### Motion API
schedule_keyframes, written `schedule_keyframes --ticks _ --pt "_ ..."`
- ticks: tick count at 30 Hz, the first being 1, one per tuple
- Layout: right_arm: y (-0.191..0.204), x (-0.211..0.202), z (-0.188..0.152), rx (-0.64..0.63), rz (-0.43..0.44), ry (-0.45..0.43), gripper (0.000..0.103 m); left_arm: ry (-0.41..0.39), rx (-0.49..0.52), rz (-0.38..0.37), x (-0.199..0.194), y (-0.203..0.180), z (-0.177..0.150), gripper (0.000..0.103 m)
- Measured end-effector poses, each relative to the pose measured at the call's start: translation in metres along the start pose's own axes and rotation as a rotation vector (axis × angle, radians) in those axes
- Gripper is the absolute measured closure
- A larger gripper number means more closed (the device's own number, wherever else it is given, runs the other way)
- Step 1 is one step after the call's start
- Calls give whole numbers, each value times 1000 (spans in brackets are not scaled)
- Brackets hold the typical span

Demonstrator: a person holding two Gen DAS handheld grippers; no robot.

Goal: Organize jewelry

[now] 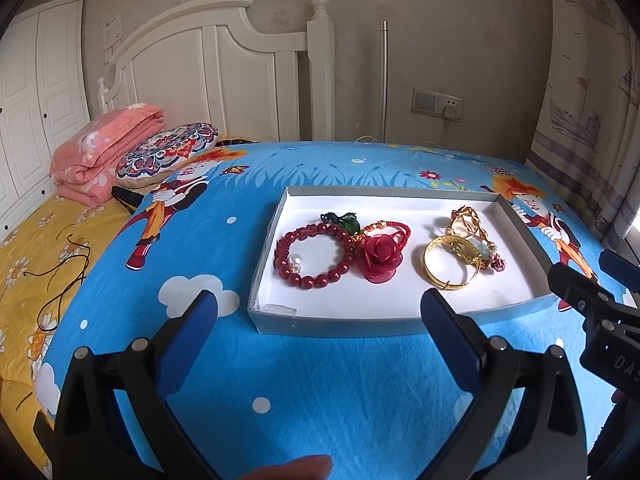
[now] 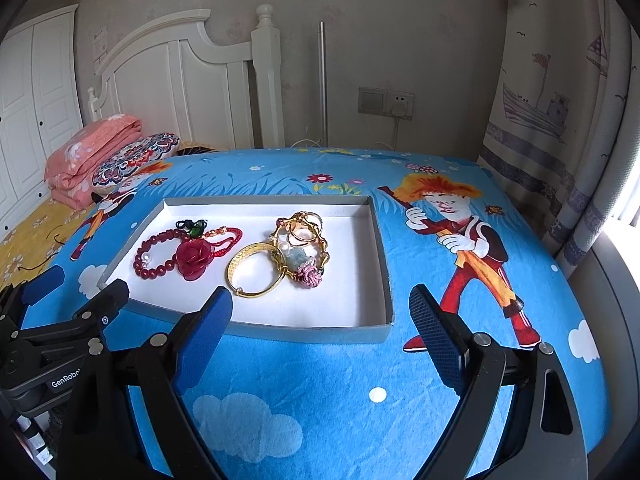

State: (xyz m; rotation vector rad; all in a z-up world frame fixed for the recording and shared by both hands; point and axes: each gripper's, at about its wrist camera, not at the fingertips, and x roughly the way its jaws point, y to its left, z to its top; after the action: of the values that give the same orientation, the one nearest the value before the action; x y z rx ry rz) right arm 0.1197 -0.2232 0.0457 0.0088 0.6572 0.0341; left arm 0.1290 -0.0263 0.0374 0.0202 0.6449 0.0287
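A shallow grey box with a white floor (image 1: pixel 352 322) (image 2: pixel 304 332) lies on the blue cartoon cloth. Inside it sit a red bead bracelet (image 1: pixel 310 254) (image 2: pixel 154 258), a red rose ornament (image 1: pixel 380 258) (image 2: pixel 194 260), a green pendant (image 1: pixel 346 220) (image 2: pixel 194 227), a red cord bracelet (image 1: pixel 400 230) (image 2: pixel 232 238), a gold bangle (image 1: pixel 450 266) (image 2: pixel 256 274) and a gold linked piece with a pale stone (image 1: pixel 470 224) (image 2: pixel 304 240). My left gripper (image 1: pixel 320 312) is open in front of the box. My right gripper (image 2: pixel 322 308) is open too, hovering at the box's near right corner. Neither holds anything.
A folded pink quilt (image 1: pixel 104 148) and a patterned cushion (image 1: pixel 168 148) lie at the back left. A dark cord (image 1: pixel 60 280) trails on the yellow sheet. White headboard (image 1: pixel 224 64), wall socket (image 1: pixel 438 102) and curtain (image 2: pixel 560 100) stand behind.
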Motion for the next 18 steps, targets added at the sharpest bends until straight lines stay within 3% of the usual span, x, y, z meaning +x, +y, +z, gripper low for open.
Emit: schedule_keyframes --ticks 18 --pt "0 0 0 1 1 1 19 5 0 2 0 -1 -4 5"
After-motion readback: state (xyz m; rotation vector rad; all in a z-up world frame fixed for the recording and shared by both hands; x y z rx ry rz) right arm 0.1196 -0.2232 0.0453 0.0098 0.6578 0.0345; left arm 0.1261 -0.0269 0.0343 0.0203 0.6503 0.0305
